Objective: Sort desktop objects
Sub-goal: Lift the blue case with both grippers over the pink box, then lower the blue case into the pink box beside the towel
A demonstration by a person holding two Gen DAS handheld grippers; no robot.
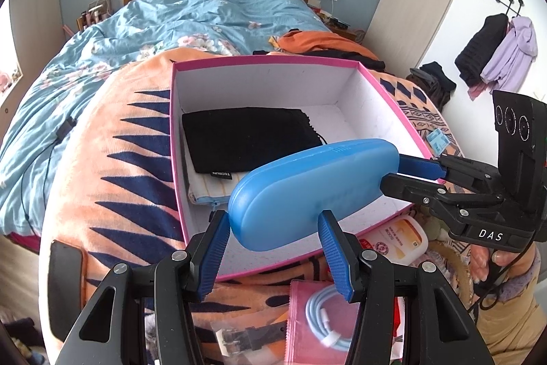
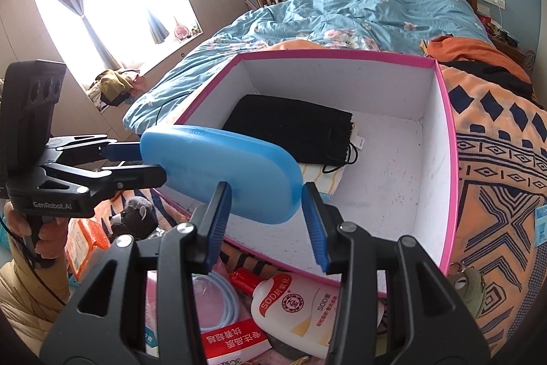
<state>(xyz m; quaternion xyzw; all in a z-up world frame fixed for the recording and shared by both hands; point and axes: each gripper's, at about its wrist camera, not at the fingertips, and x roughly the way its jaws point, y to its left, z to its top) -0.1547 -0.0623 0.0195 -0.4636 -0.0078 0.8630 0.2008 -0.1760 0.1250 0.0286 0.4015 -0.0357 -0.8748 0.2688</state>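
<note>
**Blue case held over a pink box on a bed**

A person holds a two-finger claw in each hand above a bed spread with an orange patterned blanket [image 1: 112,180]. A pink-rimmed box [image 1: 266,59] with white walls sits open on the blanket.

A blue oval case [image 1: 312,190] hangs in the air over the box's near edge, roughly level. Both claws seem to be at it. The right claw [image 1: 401,168] comes in from the right side, its jaws closed on one narrow end of the case. The left claw [image 1: 273,245] has its jaws spread either side of the case's other end; whether the pads press the case cannot be told. In the right wrist view the roles look mirrored: the right claw's pads flank the near end with a little gap, while the left claw [image 2: 150,165] seems clamped on the far end. So which claw truly bears the weight is unclear; it looks like a hand-over or a shared carry, meant to lower the case into the box.

Inside the box, a black pouch [image 1: 249,137] lies at the left, on top of a striped cloth [image 1: 208,187].

Unsorted things lie on the blanket near the box's near edge: a white bottle [image 2: 294,310] and a coiled cable [image 1: 321,313].
</note>
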